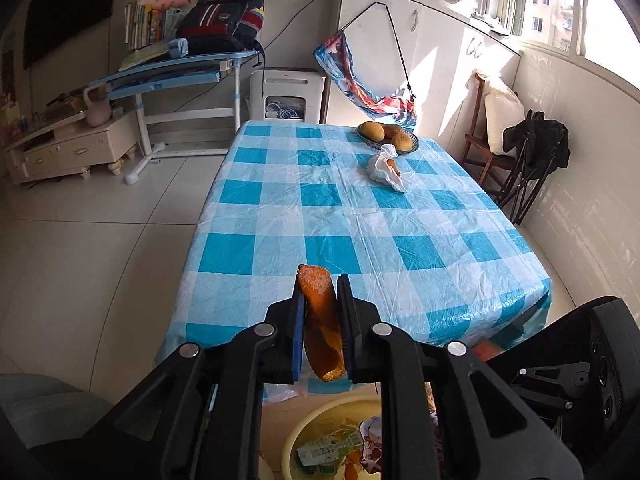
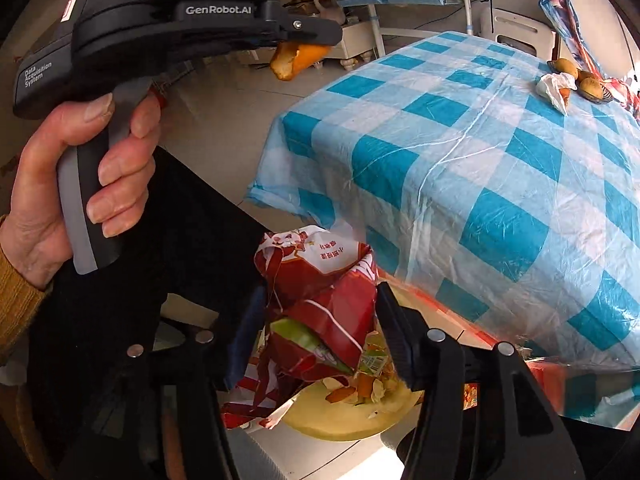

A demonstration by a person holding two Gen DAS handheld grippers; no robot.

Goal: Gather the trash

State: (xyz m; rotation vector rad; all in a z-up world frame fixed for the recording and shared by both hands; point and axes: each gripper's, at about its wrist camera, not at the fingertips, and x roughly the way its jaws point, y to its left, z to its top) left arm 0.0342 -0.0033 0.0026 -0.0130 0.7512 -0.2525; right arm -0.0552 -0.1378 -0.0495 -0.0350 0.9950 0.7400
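My left gripper [image 1: 320,312] is shut on a piece of orange peel [image 1: 322,326] and holds it in the air near the table's front edge, above a yellow basin [image 1: 304,432] with trash in it. From the right wrist view the left gripper [image 2: 316,42] shows at upper left with the peel [image 2: 298,58] hanging from it. My right gripper [image 2: 316,320] is shut on a crumpled red and white wrapper [image 2: 320,292], held just above the basin [image 2: 344,420]. A white plastic bag [image 1: 384,168] with something orange in it lies on the table.
The table [image 1: 320,216] has a blue and white checked cover. A dish of round fruit [image 1: 388,134] stands at its far right. A black chair [image 1: 532,164] and a wooden chair stand to the right. A blue desk [image 1: 172,76] stands behind.
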